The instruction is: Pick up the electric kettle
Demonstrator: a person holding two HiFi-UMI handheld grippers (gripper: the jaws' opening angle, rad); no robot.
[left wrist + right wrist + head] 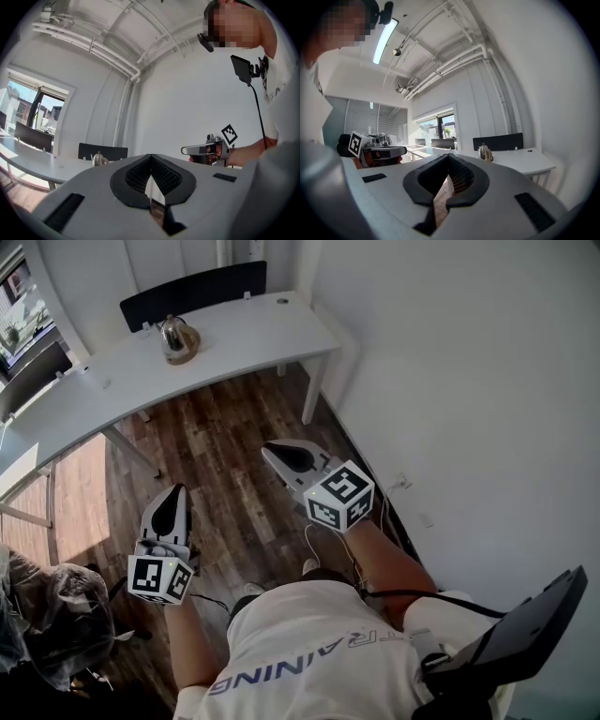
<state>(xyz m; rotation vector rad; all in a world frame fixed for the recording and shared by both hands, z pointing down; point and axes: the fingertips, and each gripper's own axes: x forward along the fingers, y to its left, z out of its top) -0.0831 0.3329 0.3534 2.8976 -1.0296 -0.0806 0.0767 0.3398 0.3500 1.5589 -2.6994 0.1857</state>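
Observation:
The electric kettle (176,337), a shiny metal one on a round base, stands on the white desk (253,334) at the far side of the room. It is small and distant in the left gripper view (98,159) and in the right gripper view (485,152). Both grippers are held level over the wooden floor, well short of the desk. My left gripper (174,495) is shut with nothing in it, its jaws meeting at the tip (150,157). My right gripper (272,448) is a little further forward, also shut and empty (449,157).
A black chair back (192,292) stands behind the desk. A white wall (469,381) runs along the right, with a desk leg (312,390) near it. A clear bag of clutter (47,615) lies at lower left and a black screen (525,634) at lower right.

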